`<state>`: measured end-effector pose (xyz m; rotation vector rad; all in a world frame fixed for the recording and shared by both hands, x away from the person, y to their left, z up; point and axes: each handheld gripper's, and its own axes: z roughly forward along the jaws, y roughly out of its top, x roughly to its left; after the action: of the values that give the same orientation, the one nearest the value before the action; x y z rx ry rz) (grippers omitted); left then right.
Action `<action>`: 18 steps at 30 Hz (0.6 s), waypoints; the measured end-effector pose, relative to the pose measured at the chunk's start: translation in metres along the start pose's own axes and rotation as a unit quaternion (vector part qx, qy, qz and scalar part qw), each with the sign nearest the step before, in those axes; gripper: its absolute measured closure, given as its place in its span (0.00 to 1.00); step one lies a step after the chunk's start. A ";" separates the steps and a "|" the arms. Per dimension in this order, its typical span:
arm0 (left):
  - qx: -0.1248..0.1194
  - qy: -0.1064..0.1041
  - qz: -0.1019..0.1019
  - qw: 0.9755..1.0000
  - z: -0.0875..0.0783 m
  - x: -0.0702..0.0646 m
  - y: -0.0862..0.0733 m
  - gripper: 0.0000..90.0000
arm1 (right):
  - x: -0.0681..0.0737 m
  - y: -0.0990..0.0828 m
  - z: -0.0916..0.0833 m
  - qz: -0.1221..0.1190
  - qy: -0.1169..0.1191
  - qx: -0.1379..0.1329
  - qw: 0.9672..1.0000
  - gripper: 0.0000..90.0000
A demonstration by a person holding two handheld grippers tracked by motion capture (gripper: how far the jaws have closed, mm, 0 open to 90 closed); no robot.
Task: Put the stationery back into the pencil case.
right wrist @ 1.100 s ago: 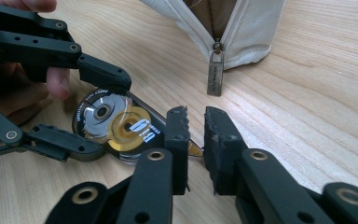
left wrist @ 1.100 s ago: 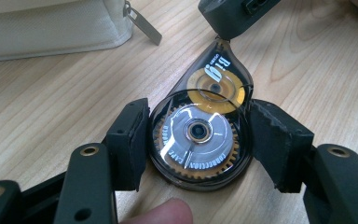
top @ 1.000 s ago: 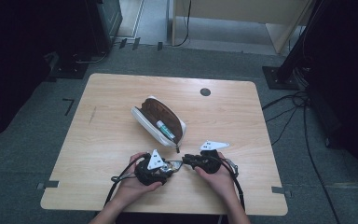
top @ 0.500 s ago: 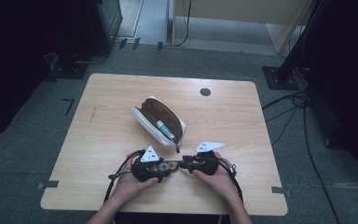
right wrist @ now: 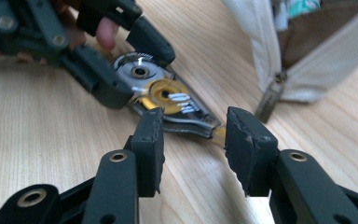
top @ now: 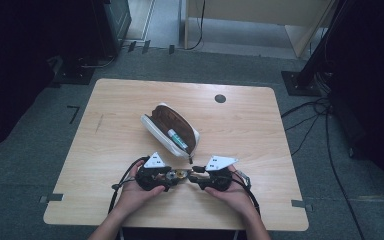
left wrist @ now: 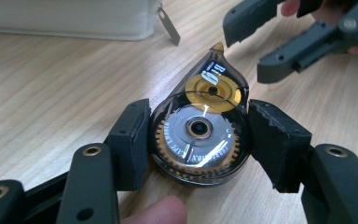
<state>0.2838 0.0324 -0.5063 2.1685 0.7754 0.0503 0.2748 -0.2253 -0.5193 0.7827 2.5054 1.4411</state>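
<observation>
I hold the tape dispenser low over the counter, just in front of the open pouch, so both grippers can meet on it before it goes in or gets turned. My left gripper is clamped on its round body, one pad on each side of the spool, which keeps the clear face up and the pointed tip aimed toward my other hand. That leaves the narrow end free. My right gripper has just been opening: its jaws stand partly apart, with the dispenser's tip lying in the gap between them, and I see no pad pressing on it, so nothing is held there. In the high view the two grippers sit nose to nose near the counter's front edge, with the pouch's zipper pull hanging just beyond the tip.
</observation>
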 end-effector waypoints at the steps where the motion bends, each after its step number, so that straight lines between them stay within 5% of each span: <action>1: -0.002 0.000 -0.004 1.000 -0.003 0.001 0.001 0.47 | 0.002 0.000 0.000 -0.009 -0.003 -0.003 1.000 0.63; 9: -0.005 -0.002 -0.014 1.000 -0.012 0.002 0.006 0.47 | 0.012 0.002 0.004 -0.078 -0.022 -0.023 0.996 0.57; 18: 0.003 -0.011 -0.022 1.000 -0.015 0.002 0.009 0.47 | 0.019 0.002 0.008 -0.148 -0.051 -0.039 0.987 0.53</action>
<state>0.2853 0.0394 -0.4899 2.1543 0.8110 0.0024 0.2619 -0.2090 -0.5195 0.4359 2.3524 1.3495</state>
